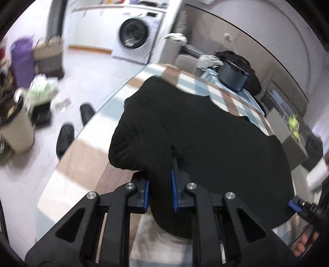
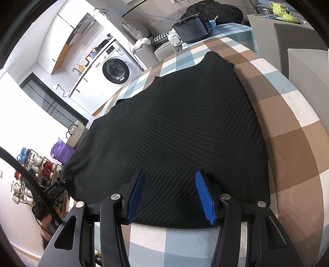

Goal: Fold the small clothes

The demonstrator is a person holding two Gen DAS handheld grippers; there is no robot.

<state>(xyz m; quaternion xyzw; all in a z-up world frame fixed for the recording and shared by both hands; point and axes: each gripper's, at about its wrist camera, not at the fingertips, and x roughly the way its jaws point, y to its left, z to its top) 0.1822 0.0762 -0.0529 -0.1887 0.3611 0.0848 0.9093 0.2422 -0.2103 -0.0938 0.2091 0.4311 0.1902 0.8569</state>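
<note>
A black ribbed knit garment [image 2: 185, 133] lies spread on the checked tablecloth [image 2: 287, 127]. In the left wrist view the garment [image 1: 205, 133] is bunched, and my left gripper [image 1: 159, 184] is shut on a fold of its near edge, lifted a little off the table. My right gripper [image 2: 171, 195] is open, its blue pads [image 2: 203, 197] resting over the garment's near hem with nothing held. The right gripper also shows at the right edge of the left wrist view [image 1: 296, 205]. The left gripper shows at the left of the right wrist view [image 2: 61, 184], holding the garment's corner.
A dark box-shaped appliance [image 2: 193, 26] and another black garment [image 2: 213, 9] sit at the table's far end. A washing machine [image 1: 135, 35], bins [image 1: 16, 127], black slippers [image 1: 65, 137] and a shoe rack [image 2: 35, 170] stand on the floor to the left.
</note>
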